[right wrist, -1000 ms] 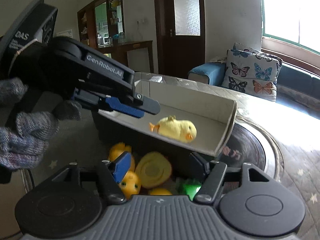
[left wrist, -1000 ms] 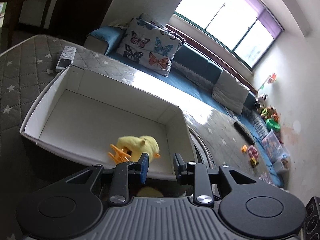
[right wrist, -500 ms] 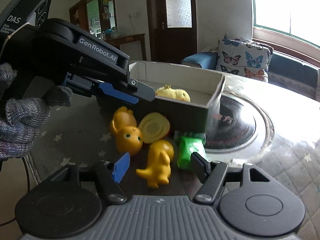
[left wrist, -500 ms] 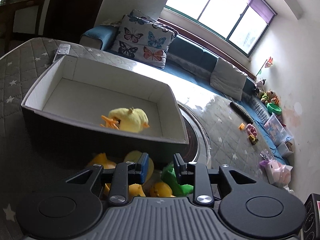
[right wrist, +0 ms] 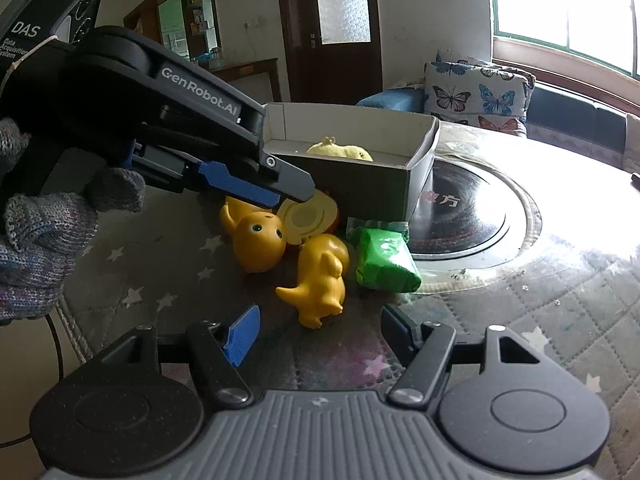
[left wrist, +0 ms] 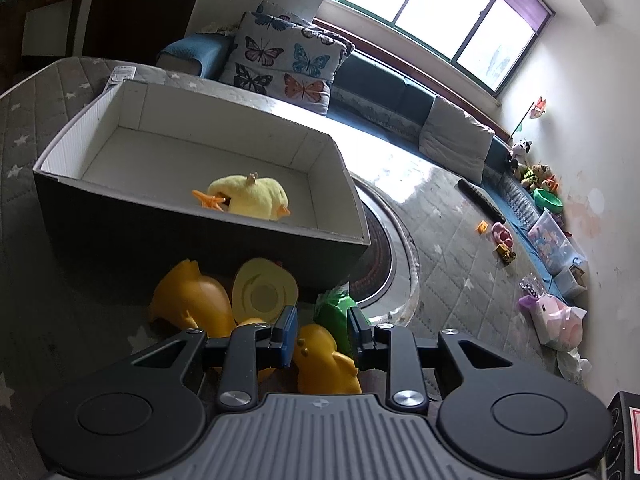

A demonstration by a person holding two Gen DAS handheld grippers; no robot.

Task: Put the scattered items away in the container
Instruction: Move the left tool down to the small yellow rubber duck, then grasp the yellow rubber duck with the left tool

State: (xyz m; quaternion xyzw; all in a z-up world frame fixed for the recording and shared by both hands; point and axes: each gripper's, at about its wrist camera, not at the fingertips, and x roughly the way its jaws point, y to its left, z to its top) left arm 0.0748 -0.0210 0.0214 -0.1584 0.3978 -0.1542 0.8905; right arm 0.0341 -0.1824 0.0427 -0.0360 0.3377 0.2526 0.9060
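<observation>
A dark box with a white inside (left wrist: 132, 190) (right wrist: 360, 184) holds a yellow plush duck (left wrist: 252, 200) (right wrist: 344, 151). In front of the box lie an orange big-eyed toy (right wrist: 260, 246) (left wrist: 192, 300), a pale yellow disc-shaped toy (right wrist: 306, 220) (left wrist: 262, 292), an orange tailed figure (right wrist: 322, 276) (left wrist: 324, 364) and a green packet (right wrist: 384, 260) (left wrist: 334, 312). My left gripper (left wrist: 322, 332) (right wrist: 288, 194) hovers open above the disc and the figure, holding nothing. My right gripper (right wrist: 320, 328) stands open just short of the tailed figure, empty.
A gloved hand (right wrist: 40, 240) holds the left gripper. The grey star-quilted cloth (right wrist: 160, 280) covers the table, with a round dark turntable (right wrist: 472, 208) right of the box. A remote (left wrist: 120, 74) lies behind the box. A butterfly cushion (left wrist: 288, 68) and sofa are beyond.
Both grippers drew back from the box and sank lower. The toys in front of the box came into view under the fingers. The plush duck lies still in the box.
</observation>
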